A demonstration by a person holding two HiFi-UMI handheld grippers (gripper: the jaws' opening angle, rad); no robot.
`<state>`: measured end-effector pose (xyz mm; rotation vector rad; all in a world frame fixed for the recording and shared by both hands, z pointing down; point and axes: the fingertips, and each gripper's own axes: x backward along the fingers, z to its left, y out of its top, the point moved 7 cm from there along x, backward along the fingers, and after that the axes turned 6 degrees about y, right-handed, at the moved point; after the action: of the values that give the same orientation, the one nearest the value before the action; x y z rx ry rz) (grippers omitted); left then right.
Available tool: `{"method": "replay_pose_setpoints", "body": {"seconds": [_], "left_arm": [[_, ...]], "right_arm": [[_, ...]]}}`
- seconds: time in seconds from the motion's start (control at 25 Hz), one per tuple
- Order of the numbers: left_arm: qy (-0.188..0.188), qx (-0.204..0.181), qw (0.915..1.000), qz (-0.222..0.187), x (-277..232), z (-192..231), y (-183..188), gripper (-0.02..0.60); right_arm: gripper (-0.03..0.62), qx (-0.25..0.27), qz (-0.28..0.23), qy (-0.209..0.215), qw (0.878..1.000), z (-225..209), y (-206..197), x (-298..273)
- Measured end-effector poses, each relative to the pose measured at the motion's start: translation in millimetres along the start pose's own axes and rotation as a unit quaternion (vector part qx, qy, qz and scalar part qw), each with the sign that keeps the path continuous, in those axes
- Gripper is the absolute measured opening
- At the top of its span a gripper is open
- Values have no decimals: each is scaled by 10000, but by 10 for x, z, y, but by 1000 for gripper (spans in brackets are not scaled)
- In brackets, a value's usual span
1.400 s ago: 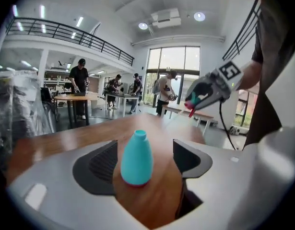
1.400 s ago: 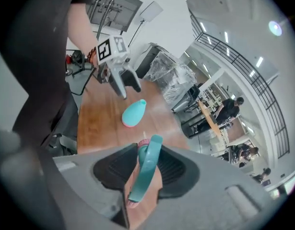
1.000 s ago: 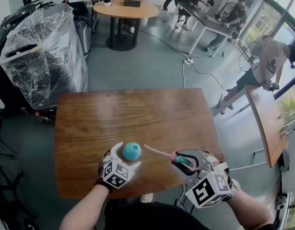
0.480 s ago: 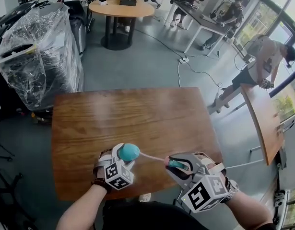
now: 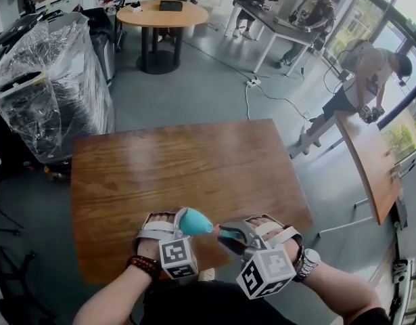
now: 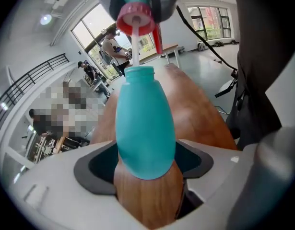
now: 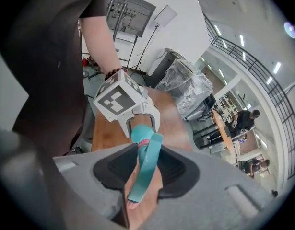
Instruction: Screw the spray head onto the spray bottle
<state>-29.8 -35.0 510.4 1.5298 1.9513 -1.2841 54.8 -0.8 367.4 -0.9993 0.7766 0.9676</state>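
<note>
My left gripper (image 5: pixel 182 223) is shut on the teal spray bottle (image 5: pixel 197 222), its jaws having just closed on the body. It holds the bottle off the wooden table (image 5: pixel 180 161), neck tipped to the right. My right gripper (image 5: pixel 230 238) is shut on the teal spray head (image 5: pixel 225 233). In the left gripper view, the head's pink collar (image 6: pixel 135 25) hovers just above the bottle's (image 6: pixel 145 123) open neck, with the white dip tube running down into it. In the right gripper view, the trigger (image 7: pixel 146 169) sits between the jaws and the bottle lies just beyond it.
A bulky plastic-wrapped object (image 5: pixel 52 80) stands left of the table. A second wooden table (image 5: pixel 370 168) is at the right, a round one (image 5: pixel 162 12) far back. Several people work at the back and right. A cable (image 5: pixel 275 97) trails over the grey floor.
The left gripper closed on the bottle, lifted it off the table and tipped its neck to the right. The right gripper moved left, bringing the spray head's tube into the neck.
</note>
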Motion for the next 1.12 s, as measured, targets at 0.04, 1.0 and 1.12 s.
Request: {"method": "replay_pose_setpoints", "body": {"seconds": [0.04, 1.0, 1.12], "left_arm": [[-37, -66, 10000, 44, 27, -2, 44, 390], [-118, -516, 9980, 348, 207, 18, 412, 387], [-251, -446, 9976, 467, 189, -5, 408, 385]], "right_arm": [[118, 80, -15, 7, 10000, 34, -20, -37], [118, 1199, 572, -296, 9907, 185, -164, -44], [118, 1490, 808, -360, 9849, 219, -147, -78]]}}
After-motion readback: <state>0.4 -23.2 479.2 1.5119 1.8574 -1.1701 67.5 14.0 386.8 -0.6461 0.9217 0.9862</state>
